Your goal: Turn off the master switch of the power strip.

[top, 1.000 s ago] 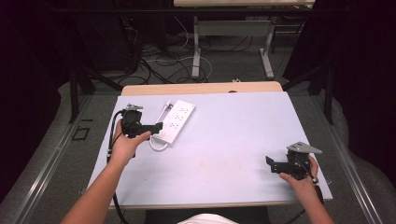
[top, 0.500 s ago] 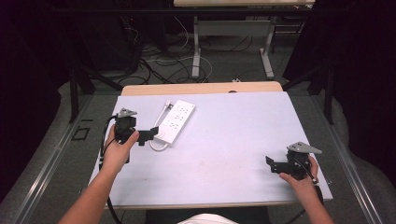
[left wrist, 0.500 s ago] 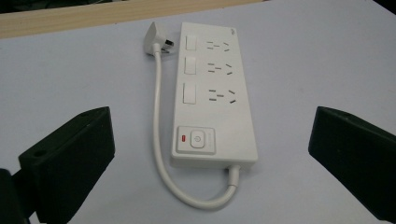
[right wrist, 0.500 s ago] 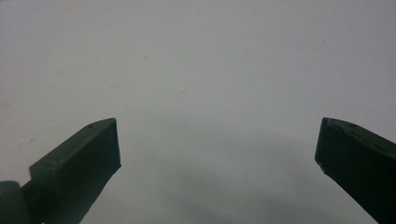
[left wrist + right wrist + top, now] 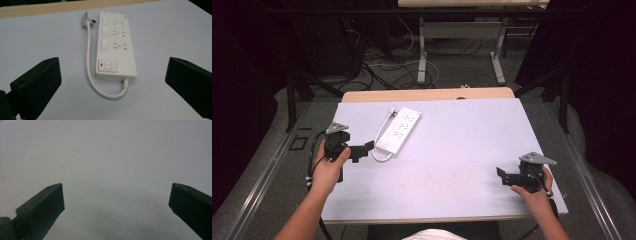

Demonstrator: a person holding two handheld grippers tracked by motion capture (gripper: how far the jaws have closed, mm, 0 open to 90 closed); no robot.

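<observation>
A white power strip (image 5: 401,128) lies on the pale table (image 5: 462,140) at its back left, with a short white cable (image 5: 382,156) looping from its near end to a plug (image 5: 391,111) beside its far end. In the left gripper view the power strip (image 5: 115,50) shows three sockets, three switches and a power button with a red light. My left gripper (image 5: 364,149) is open, just left of the strip's near end, jaws pointing at it. My right gripper (image 5: 503,175) is open over bare table near the front right corner; its jaws (image 5: 115,200) hold nothing.
A wooden strip (image 5: 427,94) edges the table's far side. Beyond it stand table legs (image 5: 422,50) and loose cables (image 5: 377,65) on the floor. Metal rails (image 5: 272,165) run along the floor at both sides of the table.
My left gripper has drawn back toward the front left, away from the power strip, over the last second. The right gripper has stayed put.
</observation>
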